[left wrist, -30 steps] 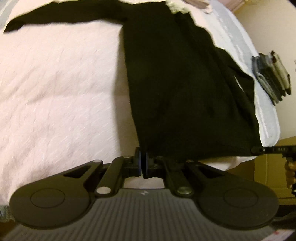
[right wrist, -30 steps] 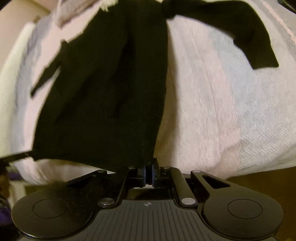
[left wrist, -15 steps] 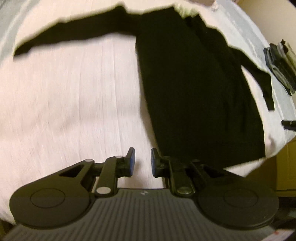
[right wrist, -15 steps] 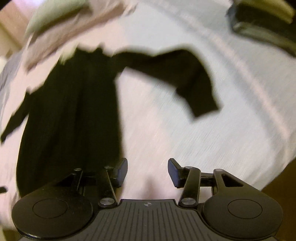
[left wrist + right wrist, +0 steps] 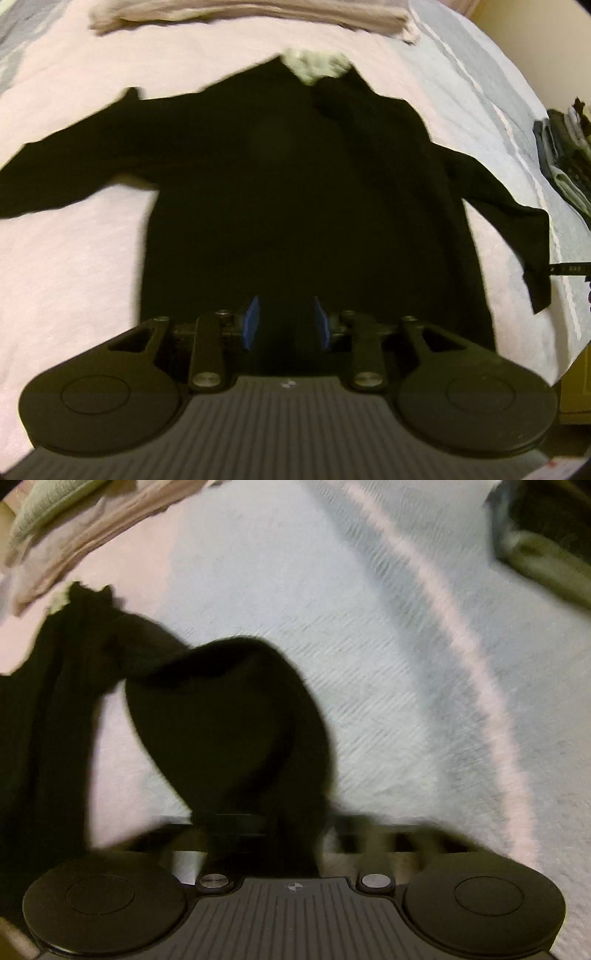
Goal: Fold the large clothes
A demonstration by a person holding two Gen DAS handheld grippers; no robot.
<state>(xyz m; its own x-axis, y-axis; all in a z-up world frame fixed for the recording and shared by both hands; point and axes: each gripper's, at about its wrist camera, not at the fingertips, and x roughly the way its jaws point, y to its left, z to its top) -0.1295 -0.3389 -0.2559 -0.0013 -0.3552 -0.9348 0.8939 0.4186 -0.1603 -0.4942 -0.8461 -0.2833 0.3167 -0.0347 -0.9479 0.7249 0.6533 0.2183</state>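
Observation:
A black long-sleeved sweater (image 5: pixel 295 203) lies spread flat on the pink bed cover (image 5: pixel 74 277), both sleeves out to the sides. My left gripper (image 5: pixel 284 323) is open over the middle of the hem, with dark cloth showing between its blue pads (image 5: pixel 252 323). In the right wrist view the right sleeve (image 5: pixel 229 720) curves down to my right gripper (image 5: pixel 266 834). Cloth and blur hide its fingers. From the left wrist view, the right gripper's tip (image 5: pixel 570 268) is at the sleeve cuff.
Folded beige clothes (image 5: pixel 251 14) lie at the head of the bed, just beyond the collar. A stack of dark folded garments (image 5: pixel 565 155) sits at the right edge on the pale blue cover (image 5: pixel 369 646). The bed edge drops off at the lower right.
Both grippers let go of the hem corners and opened. The left one moved to the middle of the hem. The right one swung out to the right sleeve cuff.

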